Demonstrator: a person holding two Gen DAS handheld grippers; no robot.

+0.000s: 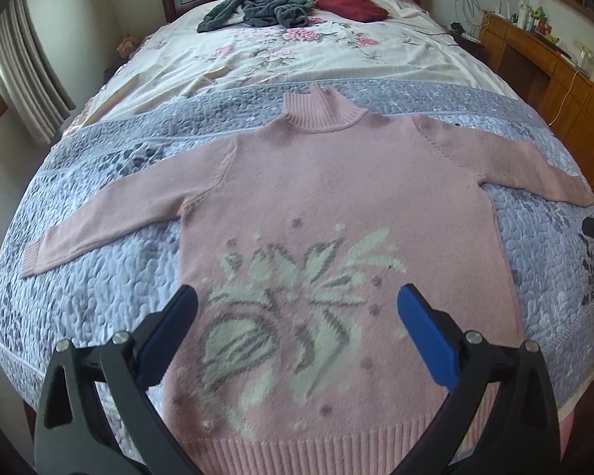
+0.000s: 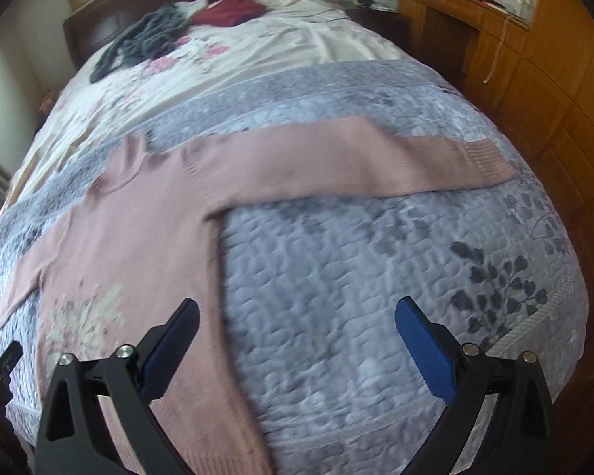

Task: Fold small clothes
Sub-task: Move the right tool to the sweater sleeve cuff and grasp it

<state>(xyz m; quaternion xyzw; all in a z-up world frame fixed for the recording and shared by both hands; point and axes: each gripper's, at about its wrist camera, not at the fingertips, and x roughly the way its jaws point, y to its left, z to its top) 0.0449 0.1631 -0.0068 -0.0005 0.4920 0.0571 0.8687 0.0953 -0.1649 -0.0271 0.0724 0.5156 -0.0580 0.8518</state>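
Pink sweater lies flat, front up, on the blue-grey quilted bedspread, both sleeves spread wide, ribbed hem nearest the cameras. Left gripper hovers over the hem and the pale flower pattern, fingers wide apart, holding nothing. Right gripper hangs over bare quilt just beside the sweater's side edge, fingers likewise spread and empty; the sleeve stretches across ahead of it. Far up the bed: a rumpled grey garment and a dark red one. Wooden cabinet runs along the right side.
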